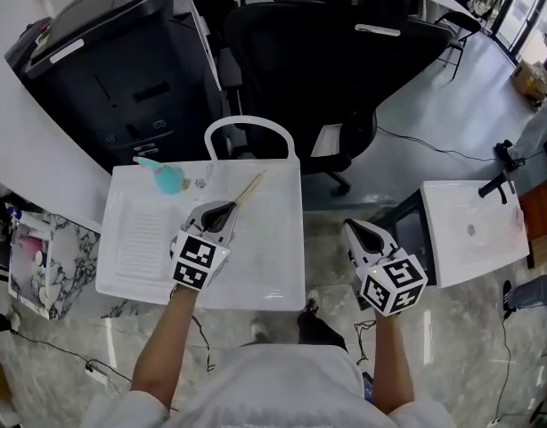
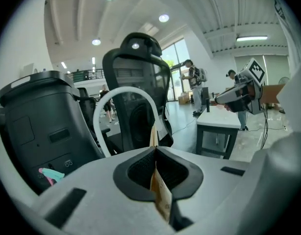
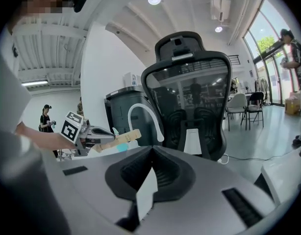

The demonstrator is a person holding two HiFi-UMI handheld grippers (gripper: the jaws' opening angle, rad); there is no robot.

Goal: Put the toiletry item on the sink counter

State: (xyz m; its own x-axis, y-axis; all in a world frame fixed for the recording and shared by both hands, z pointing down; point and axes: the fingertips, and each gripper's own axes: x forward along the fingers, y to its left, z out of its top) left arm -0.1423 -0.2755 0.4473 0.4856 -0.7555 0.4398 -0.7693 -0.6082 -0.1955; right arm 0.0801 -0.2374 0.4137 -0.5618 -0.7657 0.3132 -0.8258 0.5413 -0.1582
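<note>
Holding the toiletry item [image 1: 249, 190], a slim tan stick-shaped pack, the left gripper [image 1: 231, 210] has its jaws clenched on one end of it; the left gripper view shows the tan pack pinched right in the seam between the two jaws. The free end points toward the upper right of the head view, across the white sink counter [image 1: 265, 266] and short of the arched white faucet [image 1: 249, 123]. Seen from the right gripper view, the pack slants slightly upward, and whether it touches the counter cannot be told.

This looks like the placing step, with the item over its goal but not yet let go. The next move likely calls for lowering the pack flat onto bare counter, clear of the teal object [image 1: 169, 180] at the upper left, then parting the jaws.

The left forearm reaches up from the bottom centre, gripper over the middle of the counter. The right gripper [image 1: 354, 230] hangs to the right over the floor, off the counter, jaws pressed together with only a pale sliver in the seam, its forearm rising from the lower right
</note>
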